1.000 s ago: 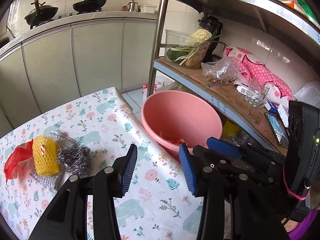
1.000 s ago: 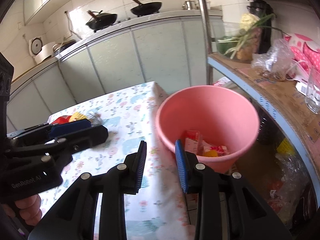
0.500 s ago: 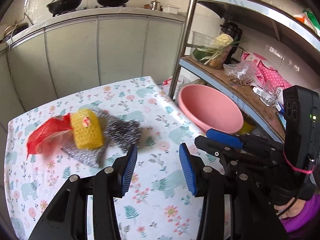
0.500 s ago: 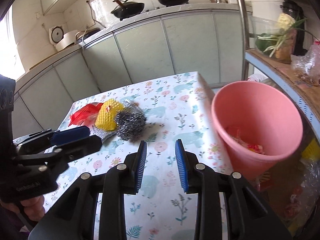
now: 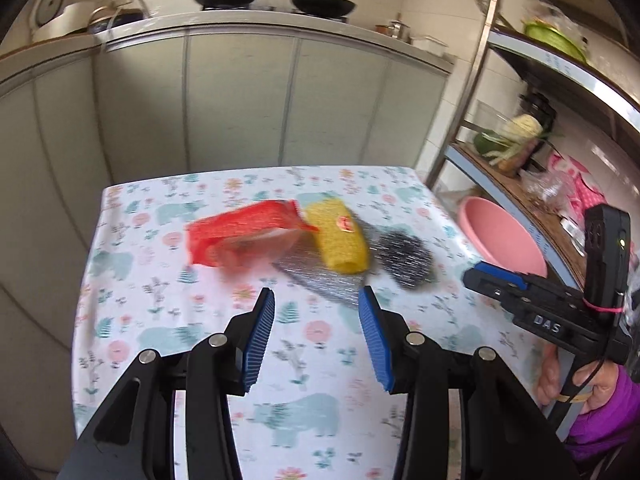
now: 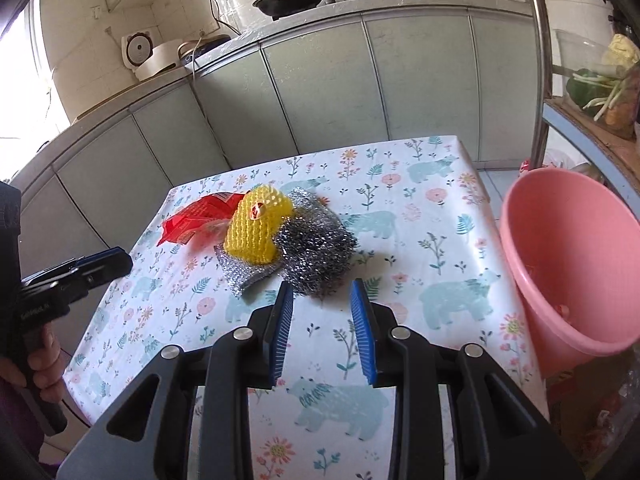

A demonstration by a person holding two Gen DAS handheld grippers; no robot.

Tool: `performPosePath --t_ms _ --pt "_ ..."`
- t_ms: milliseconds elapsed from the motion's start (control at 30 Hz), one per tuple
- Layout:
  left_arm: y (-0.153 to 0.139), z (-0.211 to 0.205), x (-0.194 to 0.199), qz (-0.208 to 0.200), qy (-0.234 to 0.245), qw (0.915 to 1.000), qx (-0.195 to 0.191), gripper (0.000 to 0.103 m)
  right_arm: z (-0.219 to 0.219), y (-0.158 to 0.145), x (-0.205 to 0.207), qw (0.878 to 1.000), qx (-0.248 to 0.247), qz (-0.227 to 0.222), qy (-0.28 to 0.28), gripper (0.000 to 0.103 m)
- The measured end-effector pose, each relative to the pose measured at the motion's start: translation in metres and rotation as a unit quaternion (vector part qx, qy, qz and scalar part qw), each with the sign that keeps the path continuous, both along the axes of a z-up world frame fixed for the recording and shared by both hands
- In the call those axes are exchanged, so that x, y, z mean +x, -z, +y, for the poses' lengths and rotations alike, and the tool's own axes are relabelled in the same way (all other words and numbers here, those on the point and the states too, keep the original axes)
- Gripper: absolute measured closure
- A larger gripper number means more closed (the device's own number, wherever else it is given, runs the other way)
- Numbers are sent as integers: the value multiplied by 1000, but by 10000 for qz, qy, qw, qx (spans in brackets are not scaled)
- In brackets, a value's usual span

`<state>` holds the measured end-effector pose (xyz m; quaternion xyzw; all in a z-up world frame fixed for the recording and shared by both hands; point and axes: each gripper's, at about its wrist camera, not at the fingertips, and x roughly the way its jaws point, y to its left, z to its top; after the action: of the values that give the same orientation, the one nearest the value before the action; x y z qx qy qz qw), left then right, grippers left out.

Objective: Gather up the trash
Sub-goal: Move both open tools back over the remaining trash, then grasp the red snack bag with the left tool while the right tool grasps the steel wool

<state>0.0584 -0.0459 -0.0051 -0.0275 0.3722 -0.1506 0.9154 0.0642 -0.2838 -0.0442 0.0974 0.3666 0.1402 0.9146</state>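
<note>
On table (image 6: 440, 240): both grippers, left (image 5: 316, 312) and right (image 6: 322, 300), gaping, empty, facing scourer (image 6: 316, 248); next judged: grasp, carry to bucket (image 6: 560, 248).

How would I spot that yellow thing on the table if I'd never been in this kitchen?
Find the table with the bear-and-flower cloth; a small heap of things lies toward its far left. In that heap the yellow knitted scrubber sits on top, between a red net bag and a grey steel-wool ball. It alone is bright yellow, with a small red label.
</note>
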Motion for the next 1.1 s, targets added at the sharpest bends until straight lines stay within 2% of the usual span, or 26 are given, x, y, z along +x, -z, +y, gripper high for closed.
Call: performPosePath --t_ms 167,333,467,567,800,1000,1100 --pt "0 37 21 135 -482 9984 -253 60 4 2 9 9999 96 33 -71 63" --pt "-2 64 50 334 -849 9929 -765 60 1 1 11 9999 130 -1 -45 63" --pt "2 73 78 451 -1114 9888 -885 57 0 0 16 9999 131 -24 -16 63" --pt "16 78 101 734 -1271 9833 -1075 57 0 -1 20 9999 100 -41 -13 63" --pt "52 71 126 1197 -1359 9798 -848 57 6 -4 32 9999 8 -87 -74 63" --pt "68 58 125 1277 -1237 9828 -502 56 13 0 40 9999 -33 -63 -134 63" --pt "69 48 123 1020 -1213 9872 -154 56 13 2 42 9999 -39 -36 -106 63"
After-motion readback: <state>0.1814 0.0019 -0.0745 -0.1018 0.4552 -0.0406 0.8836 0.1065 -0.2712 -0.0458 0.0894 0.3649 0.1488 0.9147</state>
